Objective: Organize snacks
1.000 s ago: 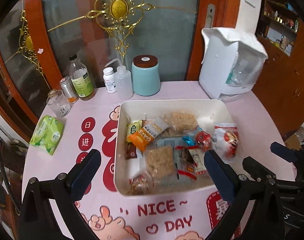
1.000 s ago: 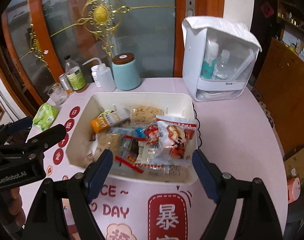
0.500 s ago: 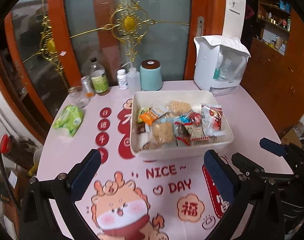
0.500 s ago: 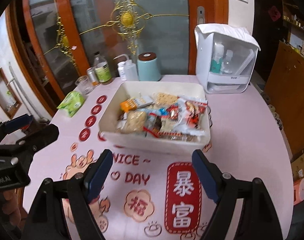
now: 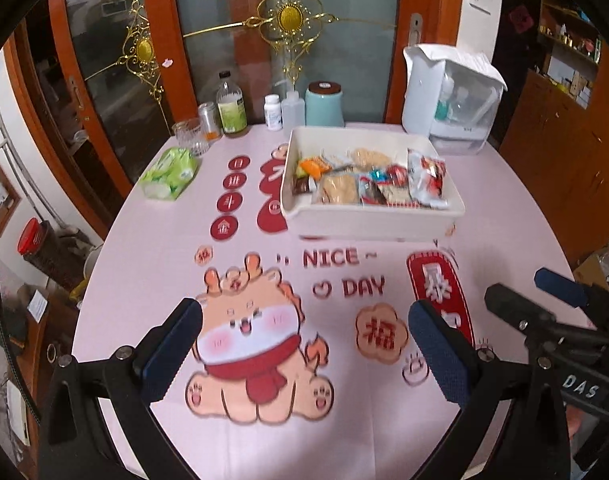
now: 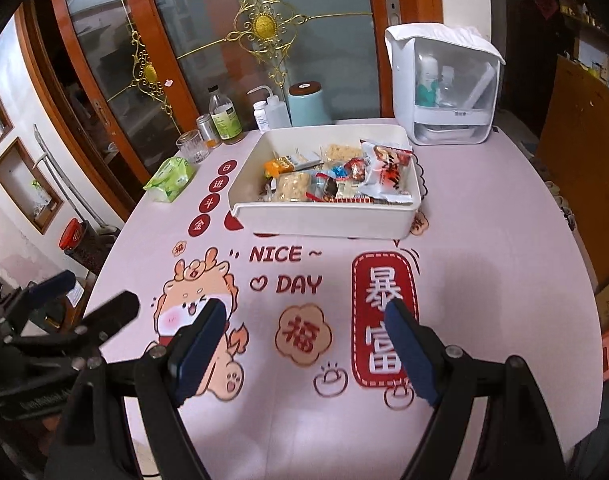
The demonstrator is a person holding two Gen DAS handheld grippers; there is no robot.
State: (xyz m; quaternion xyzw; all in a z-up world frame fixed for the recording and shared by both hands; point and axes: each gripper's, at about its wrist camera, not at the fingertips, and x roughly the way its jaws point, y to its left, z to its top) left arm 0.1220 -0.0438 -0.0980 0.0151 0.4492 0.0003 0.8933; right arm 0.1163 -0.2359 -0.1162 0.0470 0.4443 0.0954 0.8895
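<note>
Two grippers hang above a round table covered by a pink cloth (image 6: 484, 280) printed with a cartoon dragon and the words NICE DAY, both with jaws spread wide and holding nothing. Toward the left, the left gripper (image 5: 304, 344) frames the dragon print between its blue pads; to its right, the right gripper (image 6: 304, 344) sits over a red banner of Chinese characters.

Well beyond both, toward the far middle of the table, stands a white rectangular tray (image 6: 324, 216) with raised walls. Inside lies a jumble of wrapped snacks (image 6: 336, 180): an orange packet at the left, pale cracker packs in clear wrap in the middle, small red and blue sweets, and a larger red-and-white bag (image 6: 388, 172) leaning against the right wall.

From left along the far edge: a green tissue pack (image 6: 170, 178), a glass tumbler (image 6: 192, 146), a small tin, a green-labelled bottle (image 6: 224, 118), a white pill bottle, a squeeze bottle, a teal canister (image 6: 308, 104) with a brown lid, and a white covered organiser (image 6: 444, 92) holding bottles. No object stands between the grippers and the tray
</note>
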